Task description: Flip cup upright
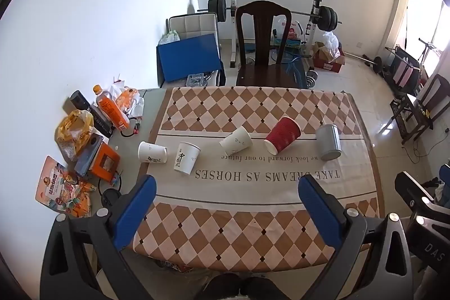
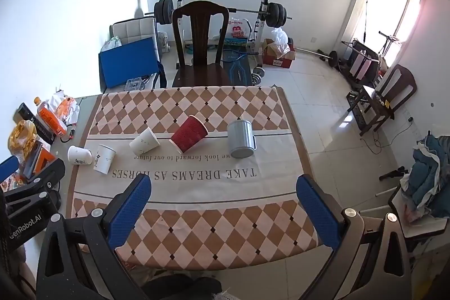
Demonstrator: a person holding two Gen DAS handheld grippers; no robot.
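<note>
Several cups lie on their sides in a row across the checkered tablecloth (image 1: 253,229). From the left: a white paper cup (image 1: 152,153) (image 2: 80,155), a second white paper cup (image 1: 186,161) (image 2: 104,158), a third white paper cup (image 1: 235,144) (image 2: 144,145), a red ribbed cup (image 1: 282,134) (image 2: 189,133) and a grey mug (image 1: 328,142) (image 2: 241,139). My left gripper (image 1: 227,184) is open and empty, held above the near part of the table. My right gripper (image 2: 223,184) is open and empty there too, well short of the cups.
Snack bags, an orange bottle (image 1: 111,107) and boxes crowd the table's left side. A dark wooden chair (image 1: 263,47) stands at the far edge, with a barbell rack (image 1: 317,10) behind it. The table's right edge drops to tiled floor (image 2: 323,108).
</note>
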